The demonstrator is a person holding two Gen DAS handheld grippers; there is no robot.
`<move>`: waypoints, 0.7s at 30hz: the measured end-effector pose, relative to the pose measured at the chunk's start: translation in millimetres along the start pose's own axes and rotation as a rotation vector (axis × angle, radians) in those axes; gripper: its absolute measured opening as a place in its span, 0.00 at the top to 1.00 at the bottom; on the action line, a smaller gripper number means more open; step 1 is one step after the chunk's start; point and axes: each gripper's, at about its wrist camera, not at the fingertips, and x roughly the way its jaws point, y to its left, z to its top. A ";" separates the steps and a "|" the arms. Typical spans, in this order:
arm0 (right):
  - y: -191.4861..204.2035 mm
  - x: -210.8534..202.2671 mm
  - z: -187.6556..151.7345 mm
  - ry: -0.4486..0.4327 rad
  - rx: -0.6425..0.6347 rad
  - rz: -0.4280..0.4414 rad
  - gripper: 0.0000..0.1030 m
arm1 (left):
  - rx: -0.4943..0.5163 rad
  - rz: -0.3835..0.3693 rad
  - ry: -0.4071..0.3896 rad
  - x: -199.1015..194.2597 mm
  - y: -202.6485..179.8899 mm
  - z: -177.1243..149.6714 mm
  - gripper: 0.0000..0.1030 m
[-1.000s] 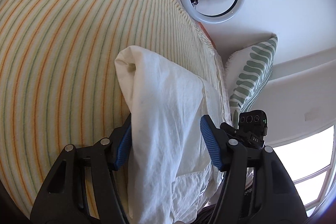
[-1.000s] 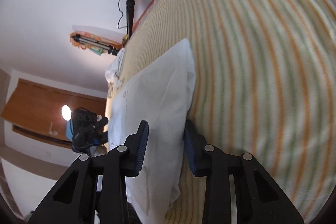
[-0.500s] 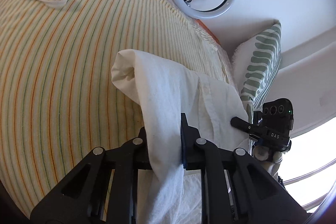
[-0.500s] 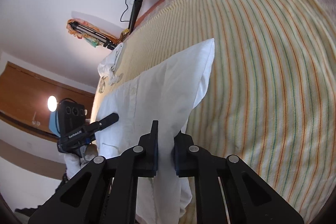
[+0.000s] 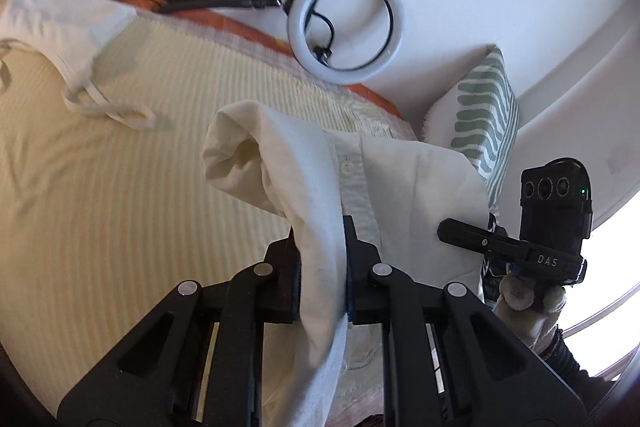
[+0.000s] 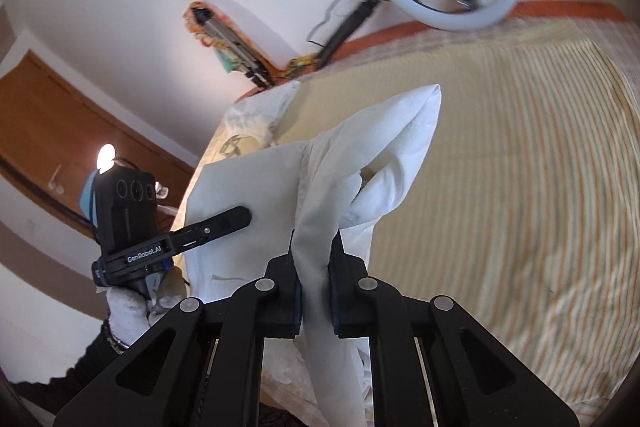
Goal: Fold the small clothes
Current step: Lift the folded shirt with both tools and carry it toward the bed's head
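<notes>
A: Item one, the white garment [image 5: 404, 187]. Condition?

B: Thin white cloth with a buttoned placket; one button shows in the left wrist view. It is slack and creased, bunched into a rolled hollow fold at each side. It hangs lifted over the striped bedspread [image 5: 140, 207], stretched between the two claws.

A: Item two, left gripper [image 5: 322, 263]?

B: Clamped tight on a gathered fold of the white garment; the cloth passes between the pads and trails down below them. In the right wrist view its finger lies against the flat front panel.

A: Item three, right gripper [image 6: 314, 279]?

B: Likewise pinched on a bunched fold of the garment, cloth filling the narrow gap. A gloved hand [image 5: 520, 297] holds it, seen from the left wrist view.

A: Changes against the frames a second back?

B: Both claws then stood wide on either side of the cloth as it lay on the bedspread; half a second ago they had closed on it. Since then the garment has come up off the bed, and both cameras take in more of the wall and the ring light [image 5: 346, 23]. Both views have tilted as well.

A: Other stock?

B: A second pale garment [image 5: 60, 27] with loose straps at the far end of the bed, well apart. A green-patterned pillow [image 5: 484, 131] by the wall. A wooden door [image 6: 60, 115] in the right wrist view.
</notes>
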 end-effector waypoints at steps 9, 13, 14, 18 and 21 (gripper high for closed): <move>81.3 76.2 50.8 0.025 -0.126 0.027 0.92 | -0.040 0.100 -0.107 -78.8 76.3 56.0 0.87; 111.2 112.6 68.0 0.037 -0.174 0.036 0.92 | -0.017 0.163 -0.153 -106.9 101.3 80.2 0.87; 117.0 121.7 72.0 0.040 -0.182 0.037 0.92 | -0.010 0.178 -0.163 -113.4 108.4 85.9 0.87; 136.9 157.9 89.2 0.043 -0.210 0.046 0.92 | 0.016 0.236 -0.191 -126.4 128.2 105.1 0.87; 149.3 182.4 101.1 0.035 -0.234 0.046 0.92 | 0.035 0.273 -0.212 -131.0 147.8 122.1 0.87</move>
